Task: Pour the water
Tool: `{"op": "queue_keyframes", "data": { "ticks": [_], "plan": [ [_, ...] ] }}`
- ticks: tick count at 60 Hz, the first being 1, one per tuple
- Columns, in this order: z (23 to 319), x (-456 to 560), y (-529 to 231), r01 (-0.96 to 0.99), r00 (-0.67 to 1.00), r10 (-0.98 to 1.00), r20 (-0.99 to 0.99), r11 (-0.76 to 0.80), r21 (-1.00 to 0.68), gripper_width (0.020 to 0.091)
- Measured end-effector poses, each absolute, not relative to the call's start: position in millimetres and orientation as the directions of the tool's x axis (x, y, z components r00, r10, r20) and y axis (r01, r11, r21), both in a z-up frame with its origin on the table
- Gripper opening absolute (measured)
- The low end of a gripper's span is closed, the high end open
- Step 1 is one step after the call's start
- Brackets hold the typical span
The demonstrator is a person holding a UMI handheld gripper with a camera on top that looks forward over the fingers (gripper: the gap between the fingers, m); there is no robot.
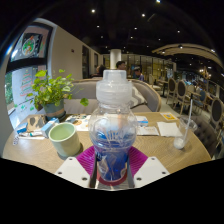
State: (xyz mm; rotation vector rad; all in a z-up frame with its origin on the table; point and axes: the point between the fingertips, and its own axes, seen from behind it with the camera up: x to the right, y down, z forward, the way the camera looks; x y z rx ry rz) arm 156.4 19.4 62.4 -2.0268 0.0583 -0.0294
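Observation:
A clear plastic water bottle (113,125) with a blue label and a white cap stands upright between my fingers. My gripper (112,166) is shut on the bottle, its magenta pads (85,158) pressing on the lower part at both sides. A pale green cup (64,138) stands on the round wooden table (160,150), to the left of the bottle and slightly beyond the fingers. The bottle's base is hidden by the gripper body.
A potted green plant (50,92) stands at the back left of the table. Papers and booklets (158,128) lie across the middle and right. A clear glass (181,133) stands at the right. Chairs and a dim room lie beyond.

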Motion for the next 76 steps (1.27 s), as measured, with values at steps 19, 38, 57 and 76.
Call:
{"op": "queue_keyframes", "data": {
  "ticks": [19, 38, 57, 76],
  "plan": [
    [68, 160, -23, -0.029, 0.995, -0.097, 0.033, -0.578, -0.816, 0.0863],
    [151, 107, -150, -0.031, 0.987, -0.139, 0.076, -0.641, -0.767, 0.0852],
    [192, 83, -218, -0.059, 0.979, -0.187, 0.082, -0.642, -0.765, 0.0855],
    [195, 93, -225, -0.039, 0.985, -0.156, 0.080, -0.639, -0.768, 0.0853]
  ]
}}
